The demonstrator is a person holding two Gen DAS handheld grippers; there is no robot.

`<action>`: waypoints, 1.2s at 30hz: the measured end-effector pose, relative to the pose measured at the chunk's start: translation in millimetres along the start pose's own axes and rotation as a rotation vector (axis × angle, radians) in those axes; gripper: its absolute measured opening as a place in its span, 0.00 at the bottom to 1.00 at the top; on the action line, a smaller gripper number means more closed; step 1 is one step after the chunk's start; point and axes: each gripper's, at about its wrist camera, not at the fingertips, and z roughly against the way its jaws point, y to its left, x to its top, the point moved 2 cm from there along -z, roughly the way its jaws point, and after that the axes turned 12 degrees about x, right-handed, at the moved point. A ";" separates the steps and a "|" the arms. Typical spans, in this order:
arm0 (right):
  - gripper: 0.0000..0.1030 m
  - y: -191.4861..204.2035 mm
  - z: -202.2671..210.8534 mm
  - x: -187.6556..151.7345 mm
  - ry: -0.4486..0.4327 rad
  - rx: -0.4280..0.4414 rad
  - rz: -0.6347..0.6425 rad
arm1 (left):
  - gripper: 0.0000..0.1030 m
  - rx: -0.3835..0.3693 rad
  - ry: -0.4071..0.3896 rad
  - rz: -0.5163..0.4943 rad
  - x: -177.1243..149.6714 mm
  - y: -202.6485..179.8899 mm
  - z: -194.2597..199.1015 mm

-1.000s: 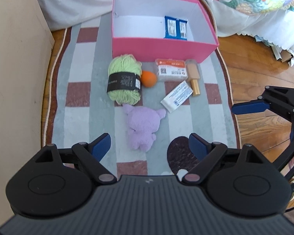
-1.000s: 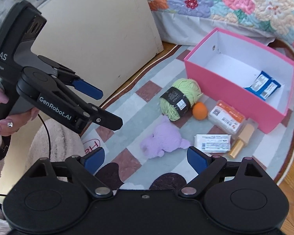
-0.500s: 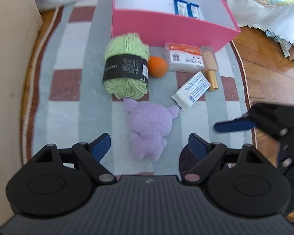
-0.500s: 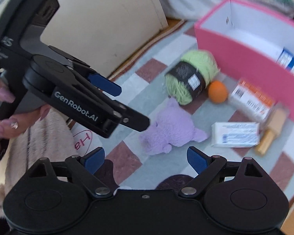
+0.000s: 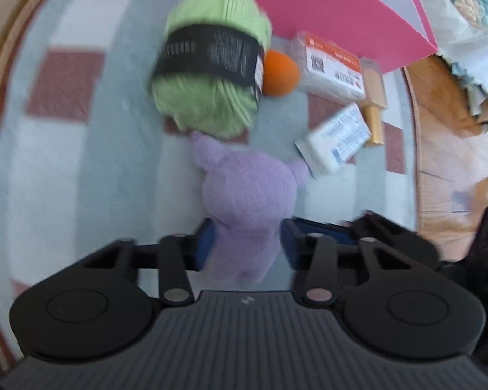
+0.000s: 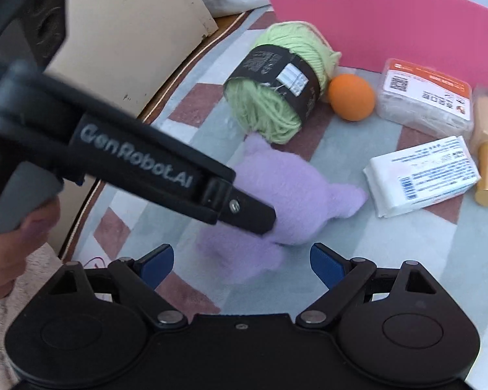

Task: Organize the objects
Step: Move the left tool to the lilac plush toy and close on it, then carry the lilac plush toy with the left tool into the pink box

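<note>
Left gripper (image 5: 247,243) closed around the purple plush toy (image 5: 247,195) on the rug (image 5: 48,178).

Its blue fingers press the lower body of the toy from both sides. Just ahead of it lie the green yarn ball (image 5: 211,74), an orange ball (image 5: 281,73) and the pink box (image 5: 325,16). The right gripper (image 6: 240,260) hovers beside with its jaws wide apart and empty, the toy in front of it.

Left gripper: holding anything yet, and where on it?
The left gripper has its blue fingers on both sides of the purple plush toy's lower body; a firm clamp cannot be told. The right gripper is open, empty.
</note>
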 end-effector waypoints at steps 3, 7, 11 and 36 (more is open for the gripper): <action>0.91 5.9 -9.2 -7.4 -0.042 -0.066 0.027 | 0.30 0.001 -0.007 0.008 -3.8 -1.8 -3.2; 0.67 17.3 -9.9 -11.7 -0.055 -0.173 0.109 | 0.31 0.025 -0.044 0.033 -3.6 -1.3 -1.1; 0.58 10.9 1.2 -11.1 -0.071 -0.178 0.094 | 0.36 0.029 -0.096 0.035 -3.8 -3.9 1.2; 0.54 68.1 125.7 13.9 -0.117 -0.183 0.226 | 0.35 0.049 -0.351 -0.003 -42.9 -56.5 113.5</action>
